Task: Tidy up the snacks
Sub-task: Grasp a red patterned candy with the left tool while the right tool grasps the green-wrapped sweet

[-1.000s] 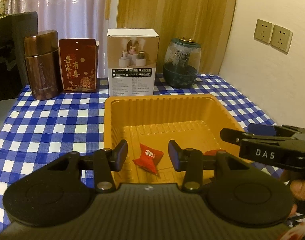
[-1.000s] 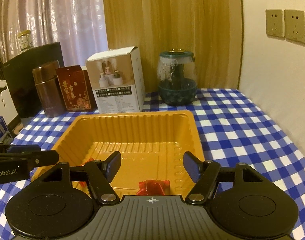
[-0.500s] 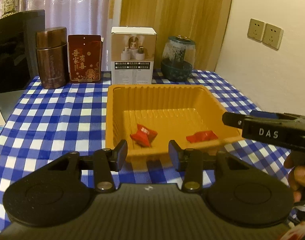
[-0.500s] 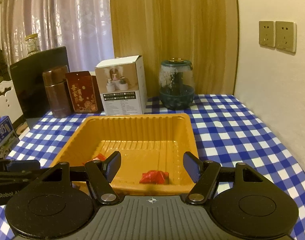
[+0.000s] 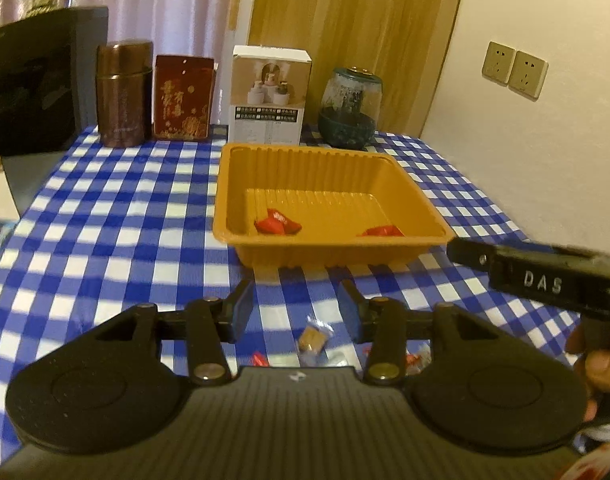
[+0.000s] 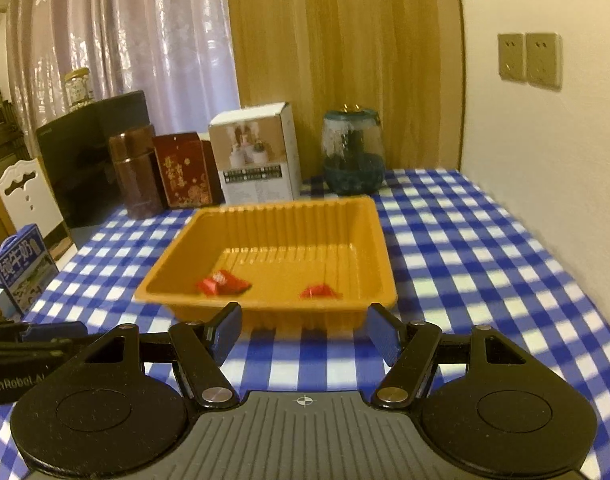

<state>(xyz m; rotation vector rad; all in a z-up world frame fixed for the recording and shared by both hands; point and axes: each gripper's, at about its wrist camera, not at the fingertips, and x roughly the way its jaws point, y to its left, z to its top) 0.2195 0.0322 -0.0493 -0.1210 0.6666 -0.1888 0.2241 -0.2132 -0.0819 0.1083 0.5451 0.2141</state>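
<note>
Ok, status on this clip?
Left gripper open, right gripper open, both empty. Two red candies in orange tray. Loose snacks near left fingers.

Pale cream wall [image 6: 537, 128] on the right, bearing twin wall sockets [image 6: 529, 60]. Wood-grain panel [image 6: 341, 52] straight behind, sheer pinkish curtain [image 6: 121, 40] to its left, glowing with soft daylight. Blue-and-white checked tablecloth [image 6: 465, 248] over the table, warm yellowish light throughout. Beyond the left edge, a dark cabinet [image 6: 85, 152] topped by a glass jar [image 6: 78, 87], and a white chair back [image 6: 23, 192].
</note>
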